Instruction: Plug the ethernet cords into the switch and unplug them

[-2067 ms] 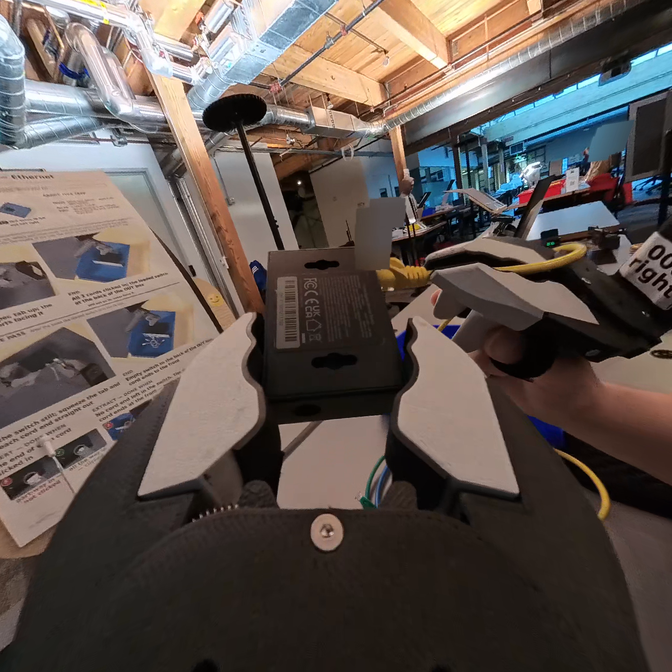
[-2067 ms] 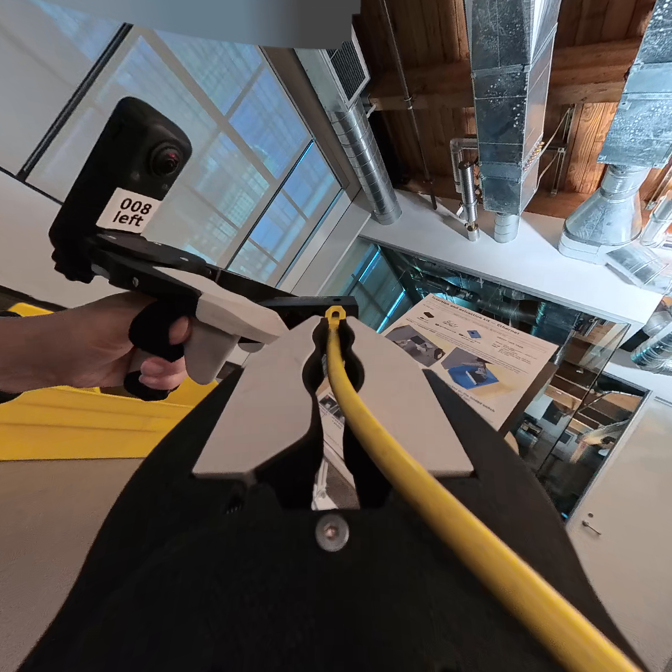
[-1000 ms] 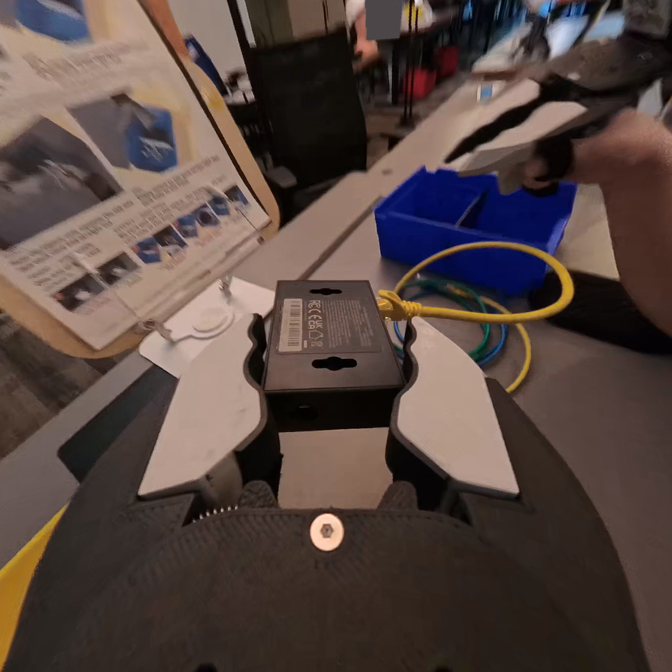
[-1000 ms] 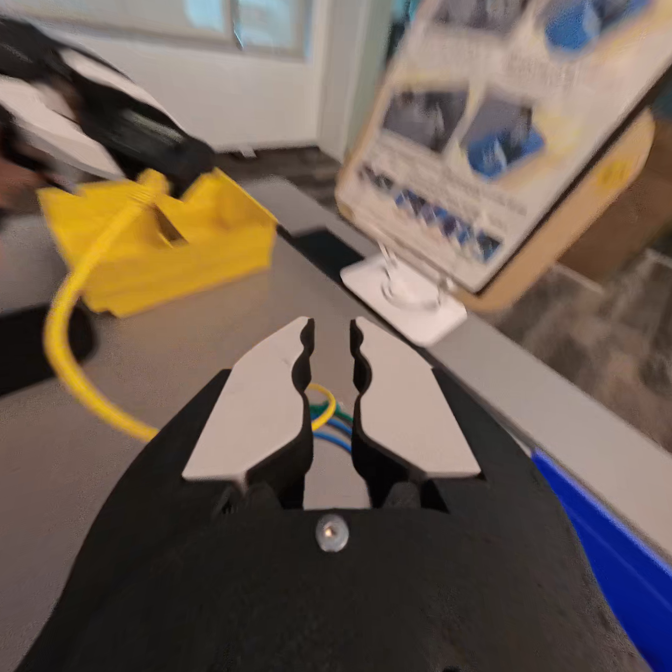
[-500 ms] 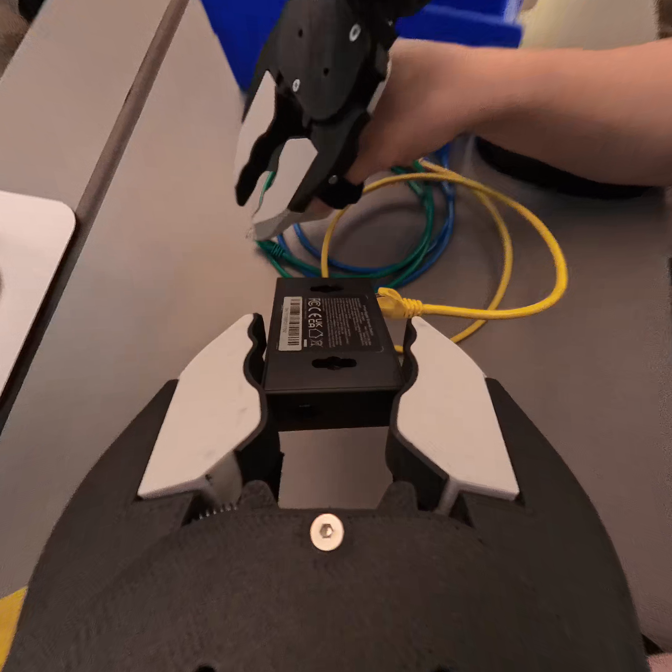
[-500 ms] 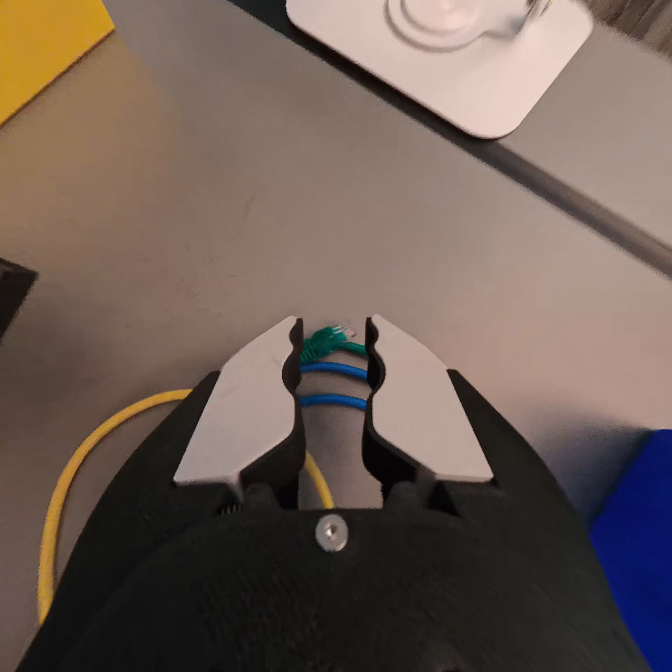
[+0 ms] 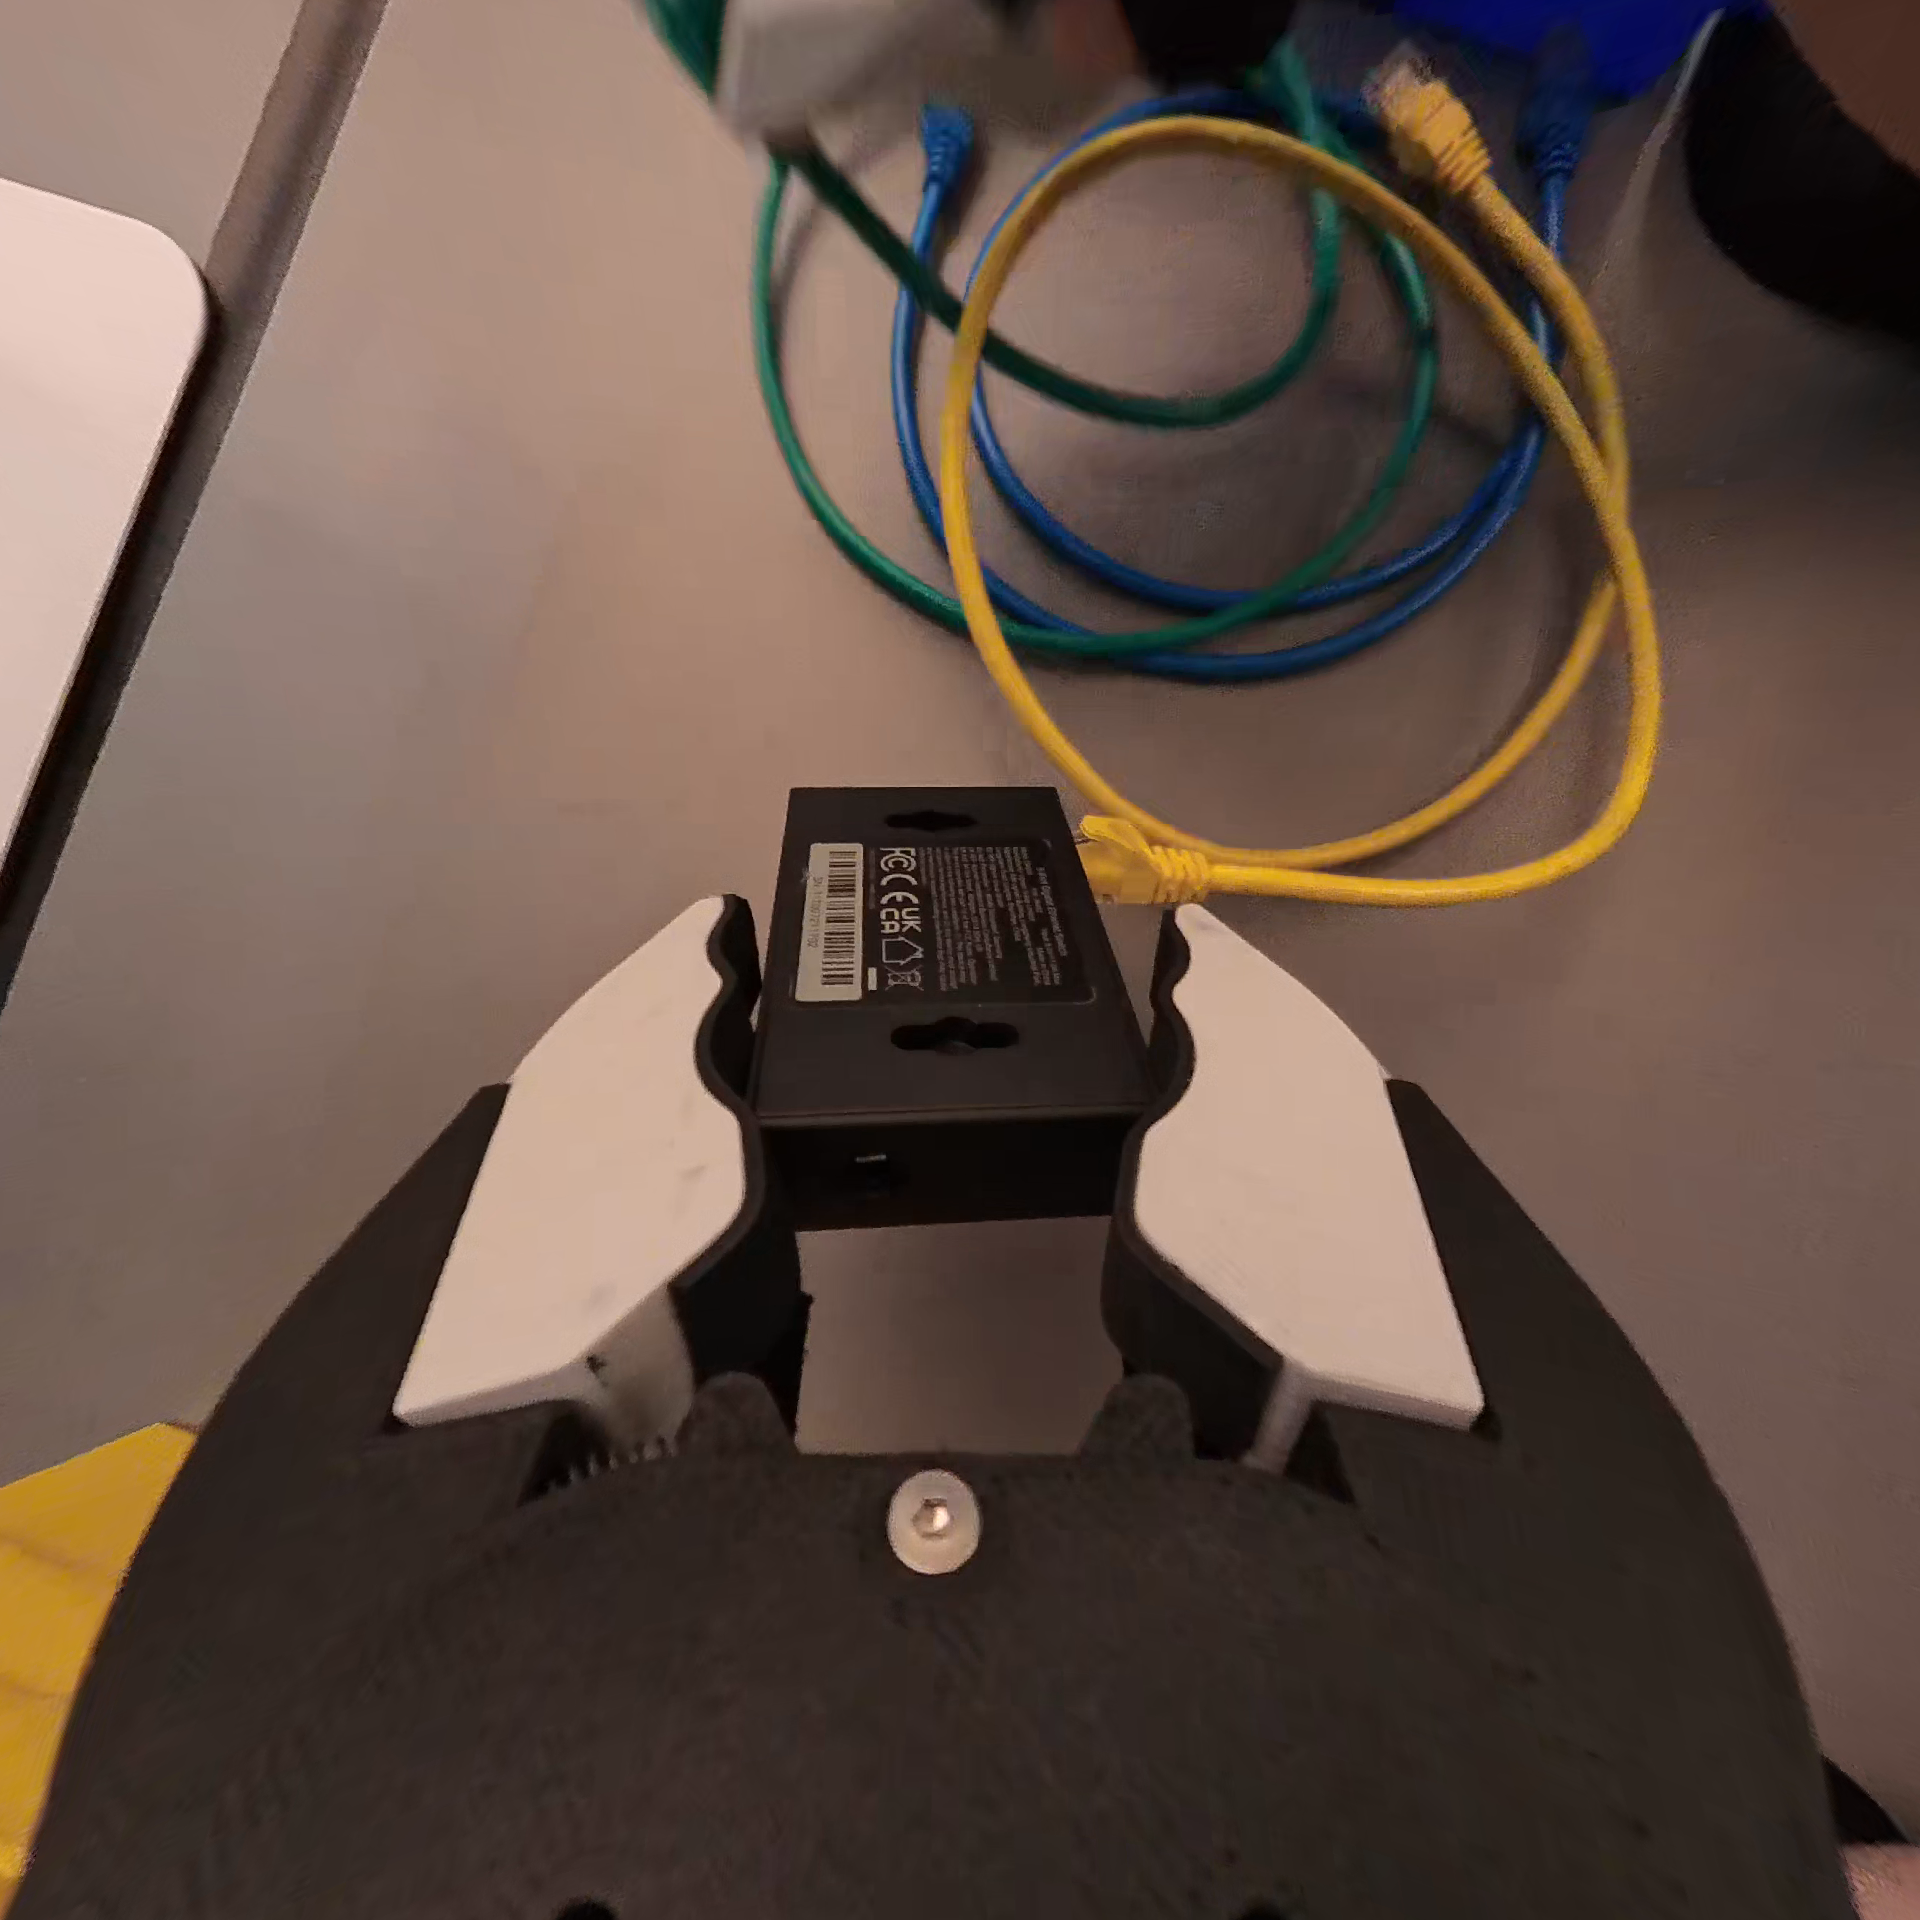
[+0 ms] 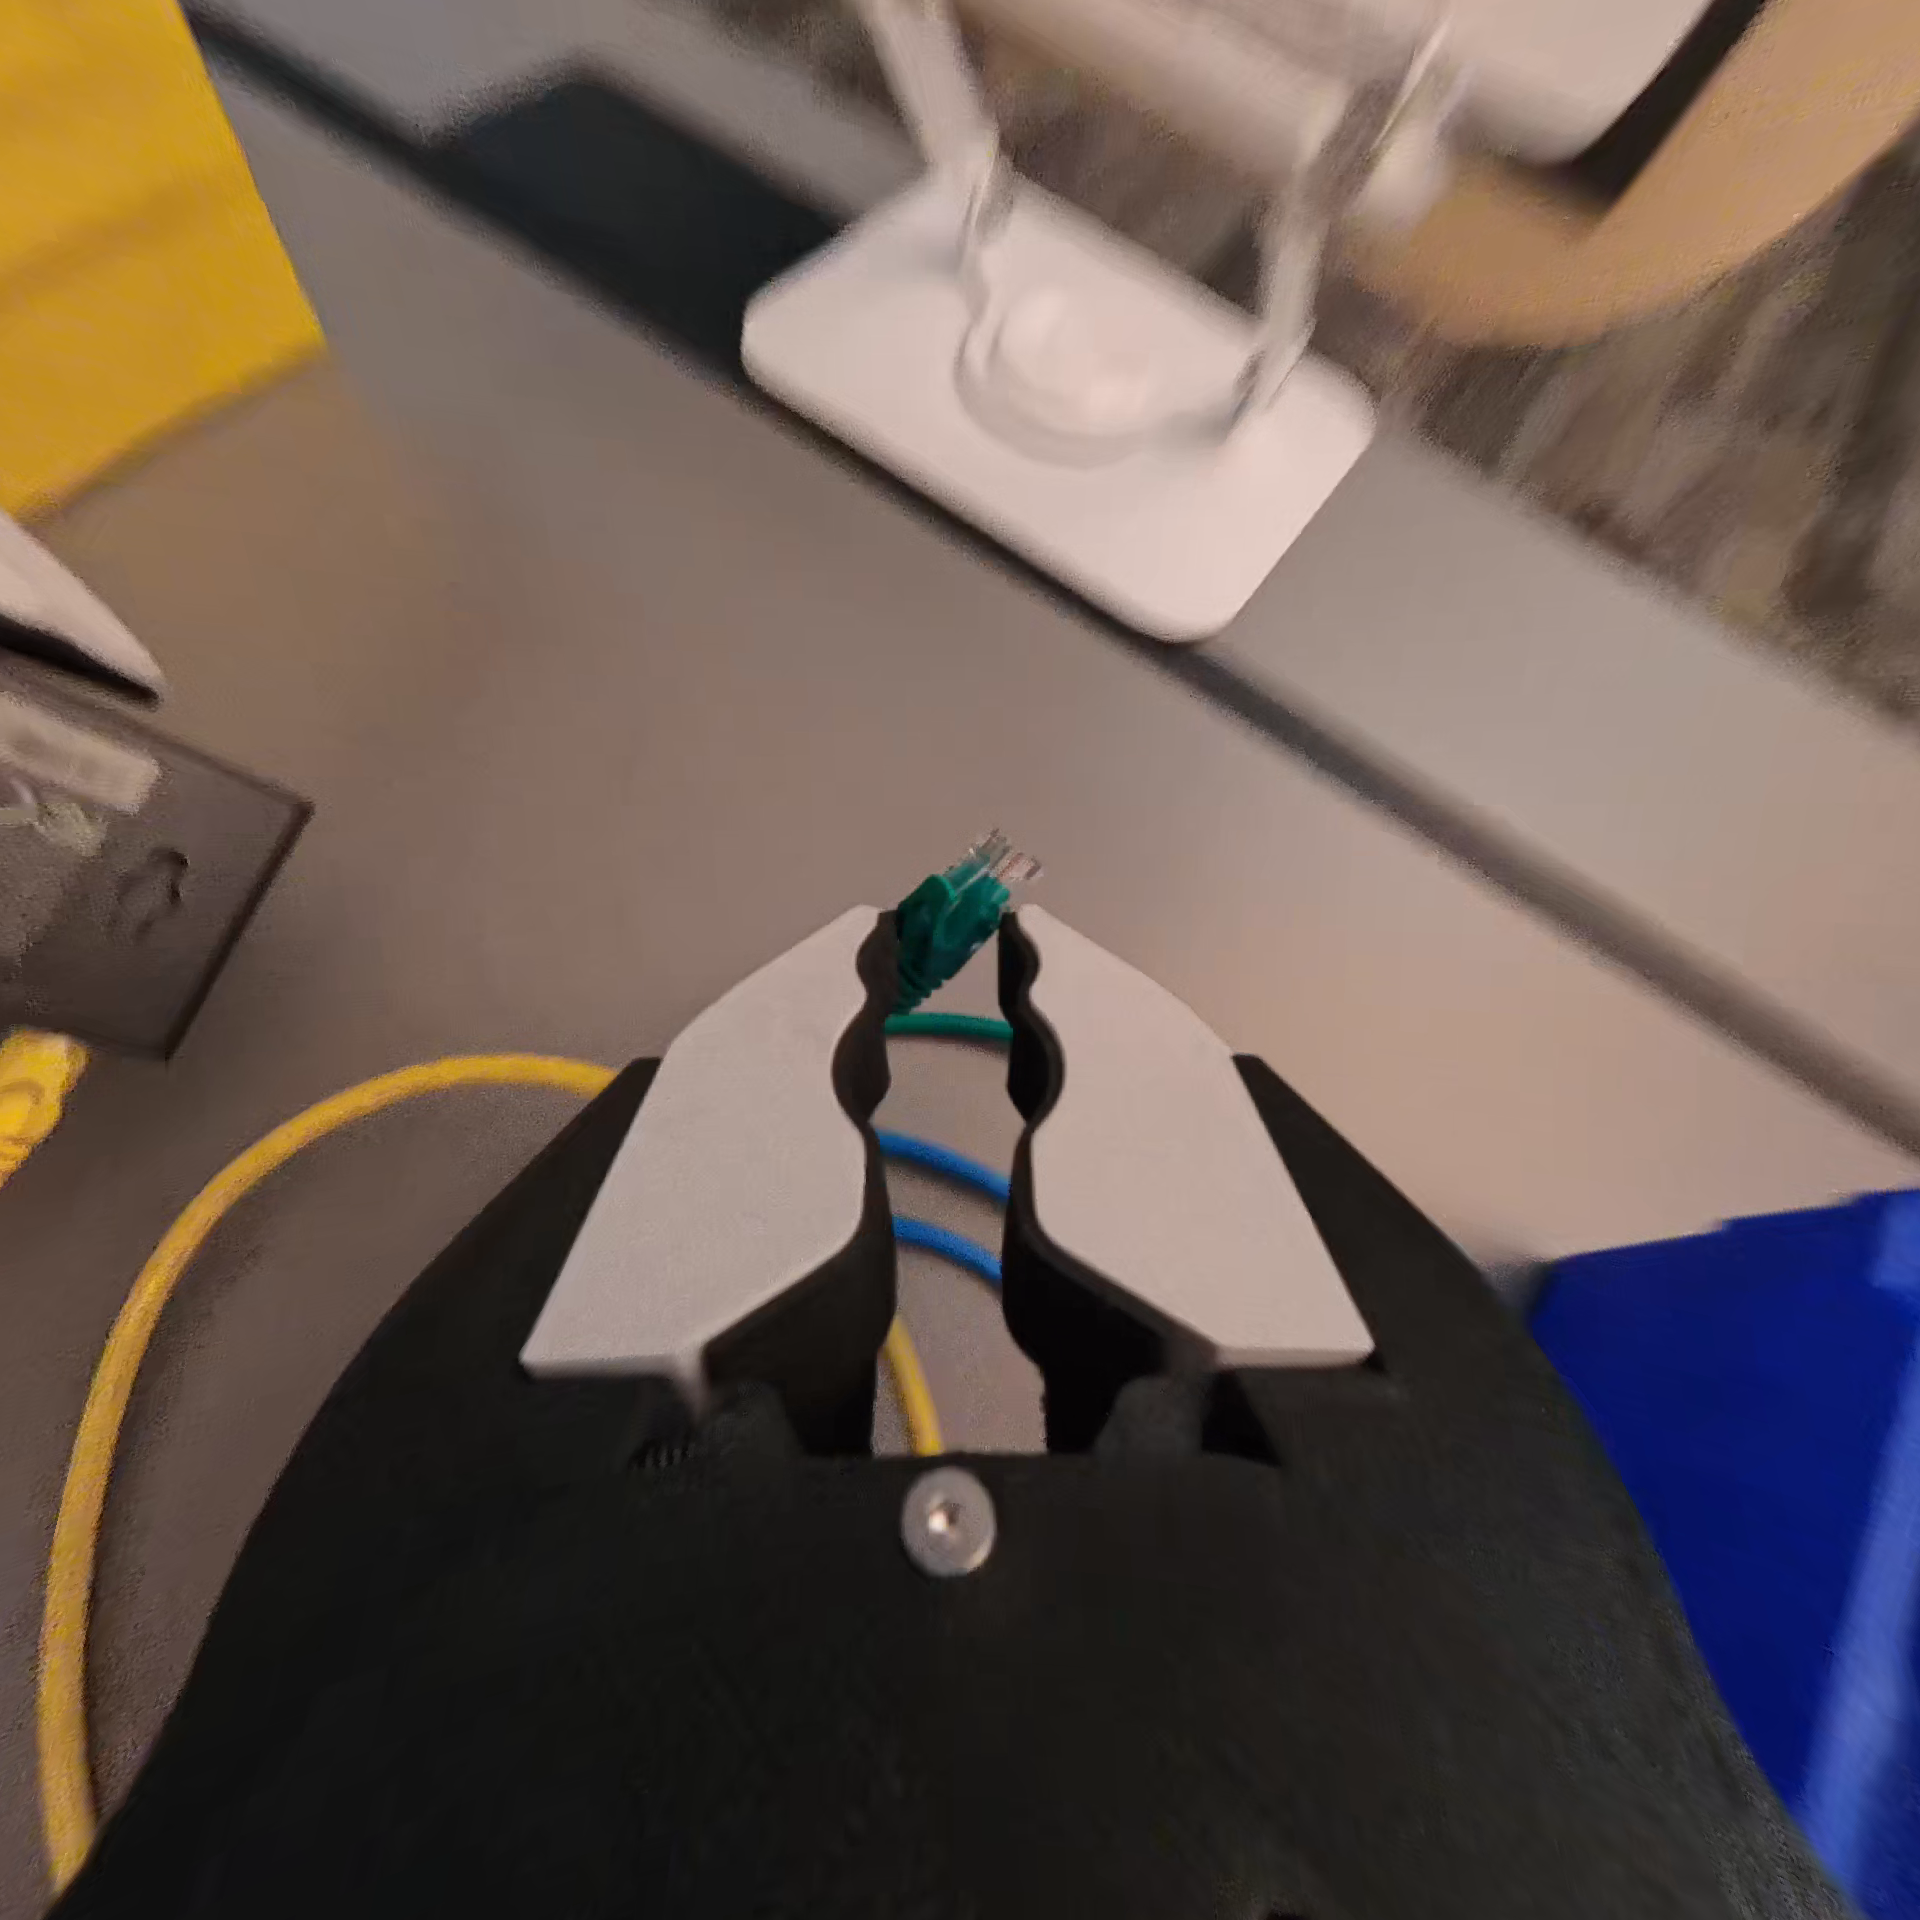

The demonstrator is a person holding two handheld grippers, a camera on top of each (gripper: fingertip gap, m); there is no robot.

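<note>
My left gripper is shut on a black switch, held label side up above the grey table. A yellow cord is plugged into the switch's right side by its yellow plug; its other plug lies loose at the far right. My right gripper is shut on the green cord's plug, whose clear tip sticks out past the fingertips. The green cord and the blue cord lie coiled on the table. The switch shows blurred at the left of the right wrist view.
A blue bin stands at the right, a yellow bin at the far left. A white stand base sits near the table's far edge and also shows in the left wrist view. A dark sleeve lies at the top right. One gripper's finger ends stand about 15 centimetres off the other's.
My right gripper let go of the yellow cord, came down to the coiled cords and closed on the green plug, lifting it. My left gripper tilted down towards the table with the switch.
</note>
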